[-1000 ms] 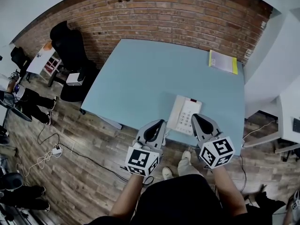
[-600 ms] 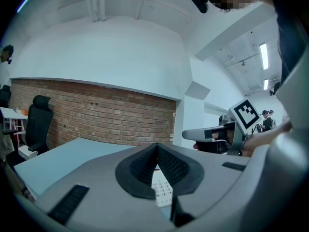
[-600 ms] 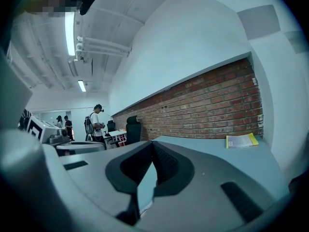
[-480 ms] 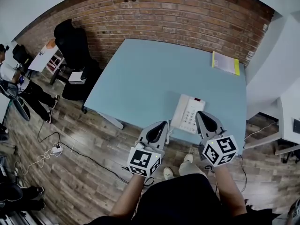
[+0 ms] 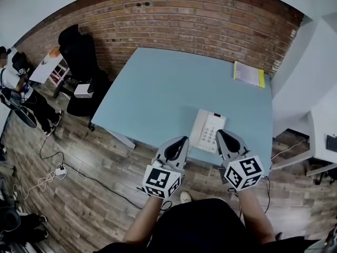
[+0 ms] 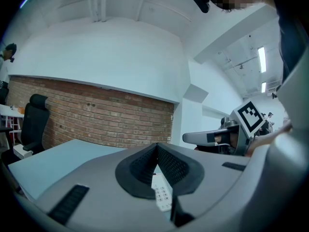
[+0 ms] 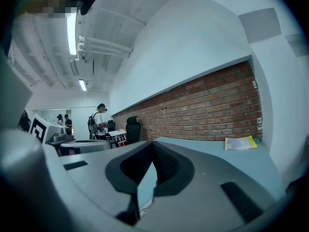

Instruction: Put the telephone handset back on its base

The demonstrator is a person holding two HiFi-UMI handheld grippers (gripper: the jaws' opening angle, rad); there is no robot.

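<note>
**Holding: telephone desk, both grippers idle**

1. Brick wall (image 5: 184, 20). It runs behind the telephone, beyond the far edge of the table.
2. Table (image 5: 152, 88), pale blue. It carries the telephone and is bare for most of its top.
3. Office chair (image 5: 79, 51), black. It stands on the floor far left of the telephone, off the table.
4. Left gripper (image 5: 184, 138). It is just left of the telephone, held level, with its jaws closed tip to tip on nothing.
5. Right gripper (image 5: 219, 133). It is just right of the telephone, jaws likewise together and empty. We judge the flanking pair to be a waiting posture, since neither gripper touches the set.
6. Telephone (image 5: 207, 130), white, keypad upward. It sits at the near edge of the table, within easy reach between the two grippers. The cradle is the only receptacle here, and we cannot tell whether the handset lies in it. No loose handset shows on the table.
7. Yellow booklet (image 5: 249, 74). It lies flat, well beyond the telephone at the far right corner, clear of the work.
</note>
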